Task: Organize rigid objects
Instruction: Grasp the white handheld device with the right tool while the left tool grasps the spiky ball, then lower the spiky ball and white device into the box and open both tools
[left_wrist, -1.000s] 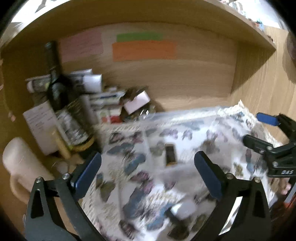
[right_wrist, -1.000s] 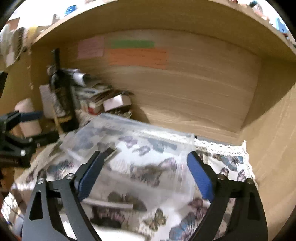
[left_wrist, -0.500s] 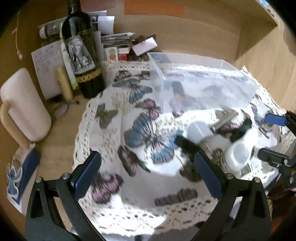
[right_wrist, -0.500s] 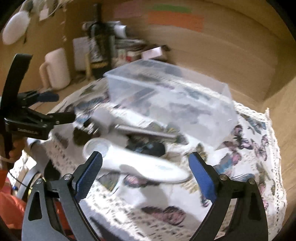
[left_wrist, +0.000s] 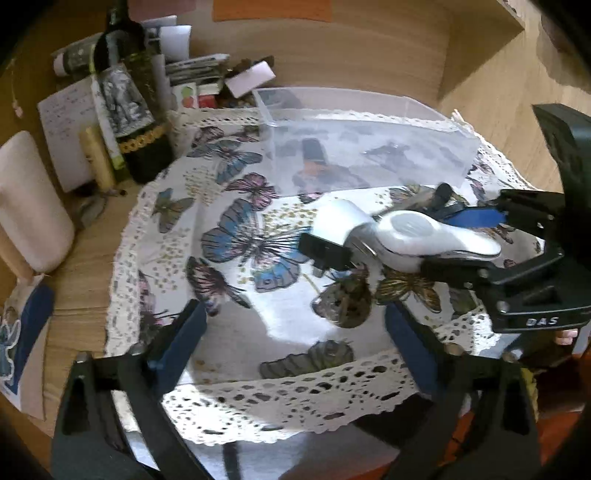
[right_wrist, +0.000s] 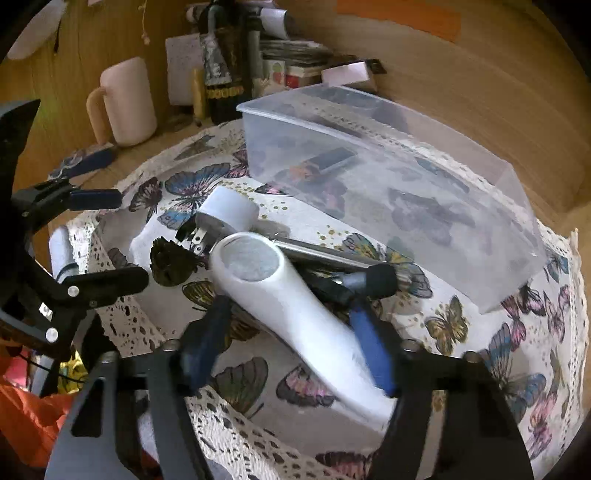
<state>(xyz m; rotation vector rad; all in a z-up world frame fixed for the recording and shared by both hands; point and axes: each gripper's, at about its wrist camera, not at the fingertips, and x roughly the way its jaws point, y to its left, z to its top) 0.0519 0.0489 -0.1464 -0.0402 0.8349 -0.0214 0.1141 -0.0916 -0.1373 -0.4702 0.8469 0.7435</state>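
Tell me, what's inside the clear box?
Inside the clear box lies one small dark thing with an orange part. The cloudy walls blur the rest, so more could hide there.

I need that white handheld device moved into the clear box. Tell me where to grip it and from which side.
Grip the white handheld device across its narrow handle, near the tail, approaching from the near cloth edge. The round head is wider and rests against the white plug adapter. The right gripper already straddles that handle.
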